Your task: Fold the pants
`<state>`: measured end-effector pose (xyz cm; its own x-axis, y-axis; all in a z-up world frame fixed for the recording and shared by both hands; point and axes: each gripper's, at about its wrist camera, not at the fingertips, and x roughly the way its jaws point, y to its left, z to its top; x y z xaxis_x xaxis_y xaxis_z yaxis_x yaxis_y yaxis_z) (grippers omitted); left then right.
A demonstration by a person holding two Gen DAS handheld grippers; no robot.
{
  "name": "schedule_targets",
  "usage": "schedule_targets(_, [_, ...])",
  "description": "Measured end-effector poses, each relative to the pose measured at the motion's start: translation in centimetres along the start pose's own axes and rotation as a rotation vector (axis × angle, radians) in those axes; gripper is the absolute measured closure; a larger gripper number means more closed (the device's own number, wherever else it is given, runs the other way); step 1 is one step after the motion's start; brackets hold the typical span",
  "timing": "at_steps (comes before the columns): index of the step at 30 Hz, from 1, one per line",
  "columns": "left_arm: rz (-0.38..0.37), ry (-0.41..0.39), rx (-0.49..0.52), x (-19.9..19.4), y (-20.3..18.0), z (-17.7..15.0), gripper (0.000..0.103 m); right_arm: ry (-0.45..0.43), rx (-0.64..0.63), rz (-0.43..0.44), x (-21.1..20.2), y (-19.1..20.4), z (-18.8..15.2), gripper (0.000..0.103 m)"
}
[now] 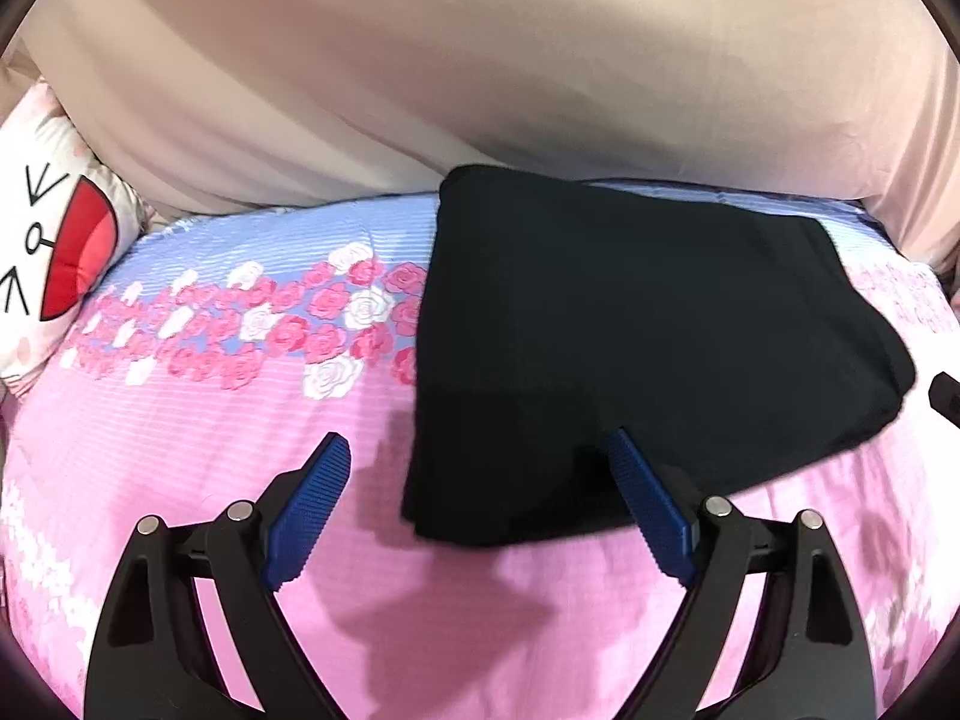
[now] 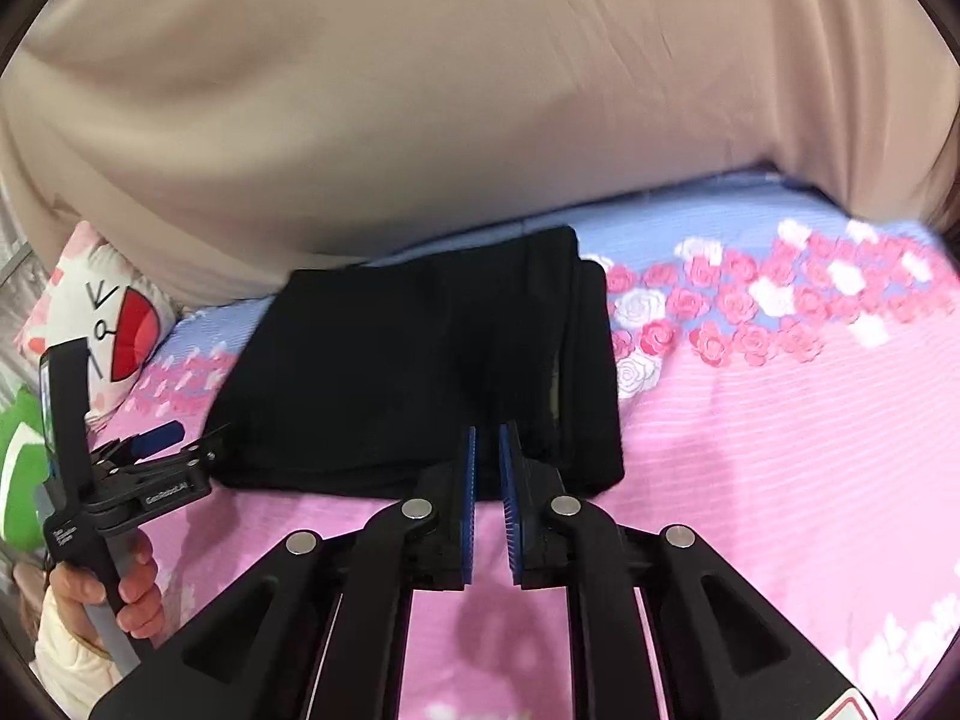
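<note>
One pair of black pants (image 1: 630, 330), folded compact, lying ahead of both fingertips; left gripper (image 1: 480, 468) spread wide, empty; right gripper (image 2: 487, 462) nearly closed, nothing held, folding judged complete.

Bed (image 1: 180, 480) w/ pink-blue rose sheet; beige curtain (image 1: 480, 60) behind; cartoon-face pillow (image 1: 54, 252) at left edge.

Bright, slightly blurred, fisheye-warped edges.
</note>
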<state>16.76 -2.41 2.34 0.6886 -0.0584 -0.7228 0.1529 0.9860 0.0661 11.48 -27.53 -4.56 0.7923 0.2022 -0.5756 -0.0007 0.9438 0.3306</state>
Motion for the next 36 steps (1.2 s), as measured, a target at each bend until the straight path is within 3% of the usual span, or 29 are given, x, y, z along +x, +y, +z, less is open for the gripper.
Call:
schedule_targets(9, [-0.048,-0.074,-0.03,-7.5,2.4,-3.2,0.016,-0.012,0.011,-0.031,-4.4,0.5,-4.1,0.091])
schedule_targets(10, [-0.055,-0.06,-0.032,-7.4,2.7,-3.1,0.016,-0.004,0.013,-0.03,-4.2,0.3,-4.0,0.087])
schedule_targets(11, [-0.059,-0.049,-0.038,-7.1,2.9,-2.9,0.015,0.004,0.015,-0.024,-3.9,0.1,-3.7,0.073])
schedule_targets(12, [-0.067,-0.029,-0.051,-6.4,3.0,-2.6,0.014,0.009,0.025,-0.014,-3.3,-0.2,-3.2,0.052])
schedule_targets(13, [-0.101,0.006,-0.071,-5.1,3.2,-2.1,0.014,0.005,0.04,-0.008,-2.6,-0.7,-2.6,0.044])
schedule_targets(14, [-0.118,0.025,-0.091,-4.3,3.3,-1.8,0.014,0.001,0.052,-0.01,-2.0,-1.1,-2.0,0.044])
schedule_targets(18, [-0.107,0.073,-0.133,-0.1,3.2,-0.7,0.014,0.026,0.045,-0.051,1.9,-1.7,0.2,0.044])
schedule_targets(22, [-0.112,0.111,-0.12,3.1,2.1,-0.5,0.014,0.112,0.104,0.008,6.4,-2.8,0.5,0.048])
schedule_targets(24, [-0.122,0.108,-0.123,3.6,1.8,-0.5,0.014,0.086,0.082,0.004,6.5,-2.4,0.8,0.082])
schedule_targets(26, [-0.125,0.094,-0.117,3.5,1.6,-0.3,0.014,0.055,0.068,0.042,5.5,-1.9,1.5,0.088])
schedule_targets(29, [-0.137,0.089,-0.102,3.4,1.4,-0.1,0.013,-0.014,0.032,0.044,3.0,-1.1,2.7,0.088])
schedule_targets(32, [-0.156,0.097,-0.093,3.9,1.1,-0.3,0.01,0.062,0.048,-0.035,5.3,-3.1,1.3,0.086])
schedule_targets(34, [-0.153,0.099,-0.095,4.1,1.1,-0.4,0.01,0.062,0.079,0.016,6.1,-4.2,0.5,0.083])
schedule_targets(36, [-0.169,0.102,-0.113,4.2,1.5,-0.3,0.01,0.088,0.081,0.026,5.6,-3.8,1.7,0.067])
